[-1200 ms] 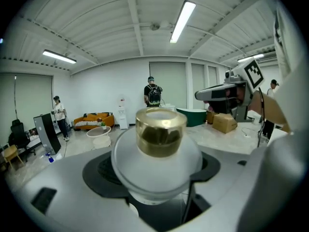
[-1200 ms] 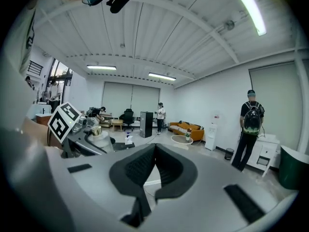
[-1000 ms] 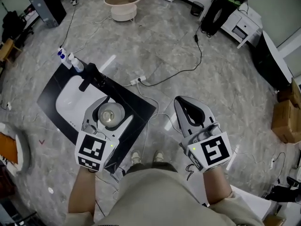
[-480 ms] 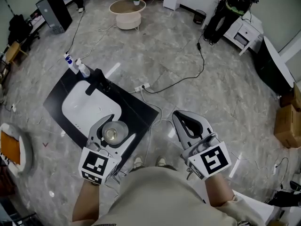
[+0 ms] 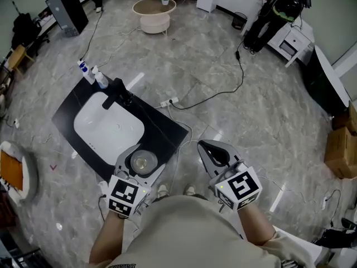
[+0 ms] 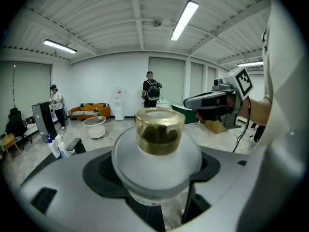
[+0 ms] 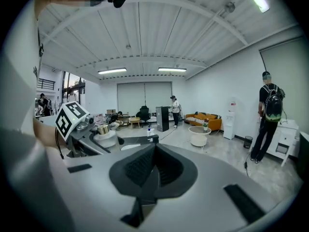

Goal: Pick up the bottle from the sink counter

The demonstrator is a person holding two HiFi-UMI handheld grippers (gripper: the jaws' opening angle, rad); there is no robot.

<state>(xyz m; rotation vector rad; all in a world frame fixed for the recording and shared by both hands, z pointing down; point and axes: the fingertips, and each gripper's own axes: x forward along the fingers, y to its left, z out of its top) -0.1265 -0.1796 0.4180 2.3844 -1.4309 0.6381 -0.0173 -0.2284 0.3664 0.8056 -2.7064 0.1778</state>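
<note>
A round white bottle with a gold cap sits between the jaws of my left gripper, held over the near corner of the black sink counter. The left gripper view has the bottle filling the middle, its cap pointing up, with the left gripper shut round its body. My right gripper hangs over the floor to the right of the counter, jaws together and empty. In the right gripper view, the right gripper shows its pads meeting, and the bottle appears at the left.
The counter holds a white basin, a black faucet and two small bottles at its far corner. A power strip and cables lie on the grey floor. A round table, a person and cardboard boxes stand farther off.
Both grippers have drawn back toward the person. The left one, still holding the bottle, moved from beside the basin to the counter's near corner. The right stayed shut.
</note>
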